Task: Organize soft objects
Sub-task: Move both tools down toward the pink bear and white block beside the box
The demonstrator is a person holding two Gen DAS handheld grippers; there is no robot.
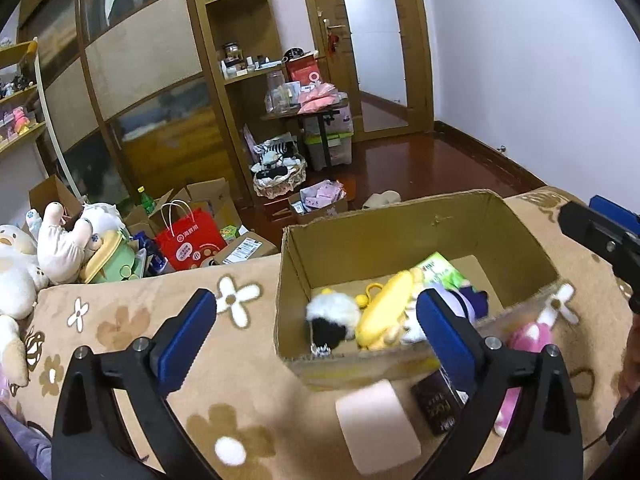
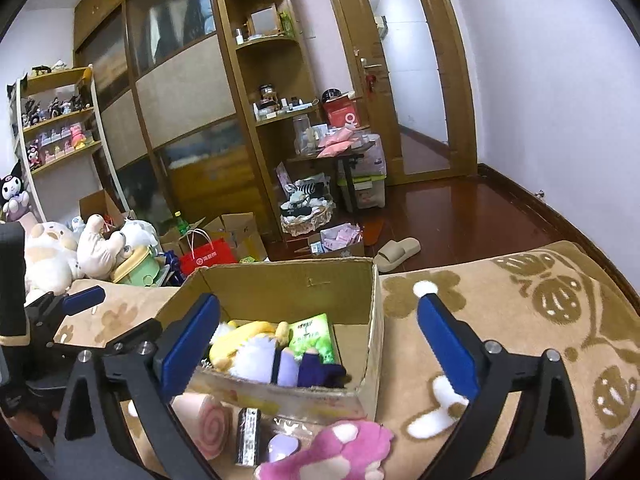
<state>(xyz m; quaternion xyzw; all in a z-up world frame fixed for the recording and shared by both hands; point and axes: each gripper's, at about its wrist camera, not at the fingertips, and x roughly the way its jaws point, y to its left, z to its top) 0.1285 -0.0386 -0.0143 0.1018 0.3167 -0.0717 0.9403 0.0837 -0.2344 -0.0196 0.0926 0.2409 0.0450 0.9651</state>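
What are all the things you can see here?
box: one, brown cardboard, open, on the blanket
blanket: one, tan with flowers, under the box
toys in box: several, yellow, white, black, purple; a green packet beside them
roll toy: one, pink swirl, in front of the box
paw toy: one, pink and white, in front of the box
dark packet: one, between roll and paw
big plushies: several, cream and white, far left
red bag: one, on the floor
slipper: one, beige, on the floor
left tool: open, empty
right tool: open, empty
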